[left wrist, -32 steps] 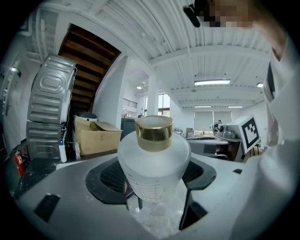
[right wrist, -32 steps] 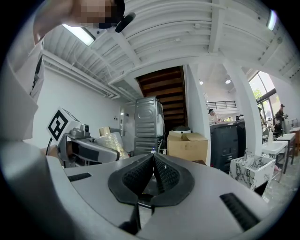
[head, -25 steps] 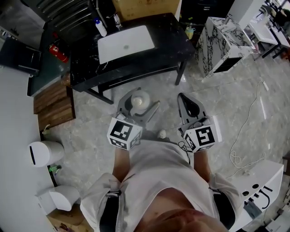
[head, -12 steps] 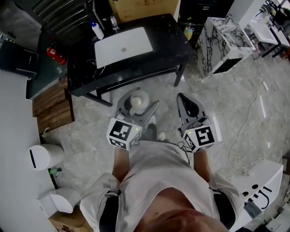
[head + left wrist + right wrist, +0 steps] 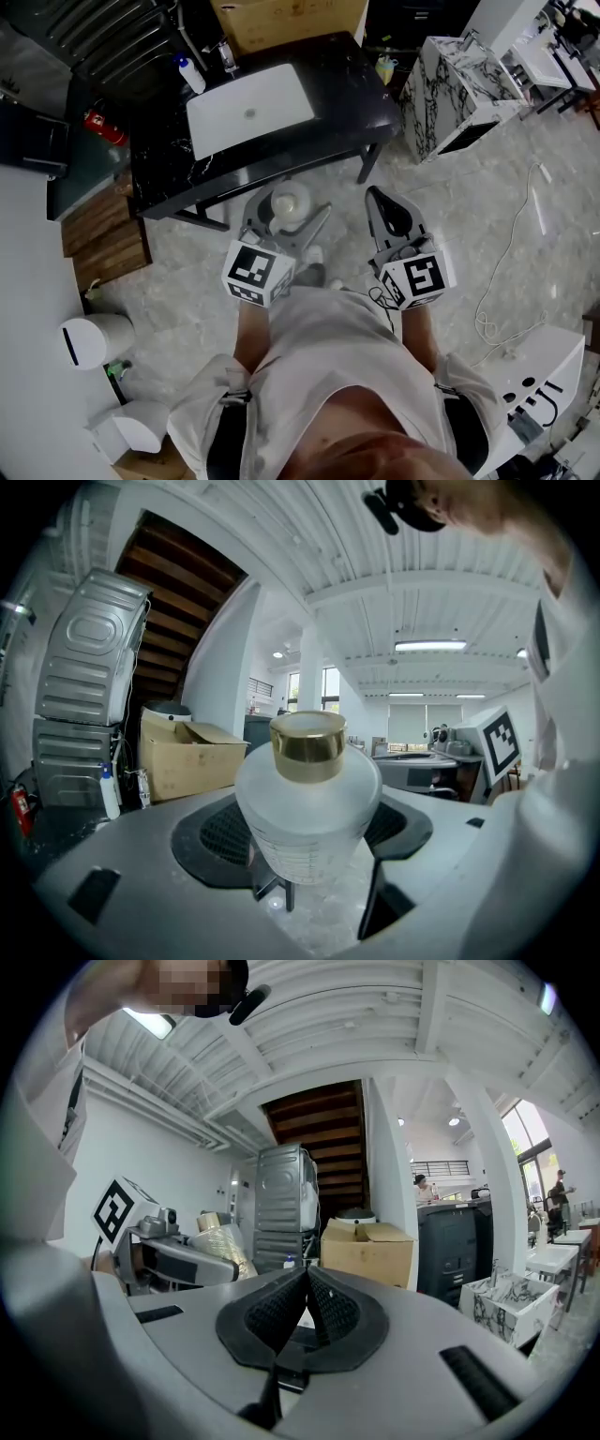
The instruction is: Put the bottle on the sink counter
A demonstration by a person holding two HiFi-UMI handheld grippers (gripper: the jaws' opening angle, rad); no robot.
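My left gripper [image 5: 284,208] is shut on a frosted white bottle [image 5: 289,204] with a gold cap [image 5: 307,737]; the bottle [image 5: 306,813] stands upright between the black pads. The gripper hangs over the floor, just short of the black sink counter [image 5: 356,89] with its white basin [image 5: 249,104]. To the right, my right gripper [image 5: 389,210] is shut with nothing in it; its pads [image 5: 305,1314] meet.
A white spray bottle [image 5: 190,74] and a faucet [image 5: 225,52] stand at the counter's back edge. A cardboard box [image 5: 281,17] lies behind it, a marble-patterned cabinet [image 5: 450,89] to the right. White bins [image 5: 94,337] sit lower left, a white cable [image 5: 511,272] right.
The counter and basin have shifted slightly left and up in the head view as the person steps nearer. Both grippers hold the same pose, the bottle still gripped.
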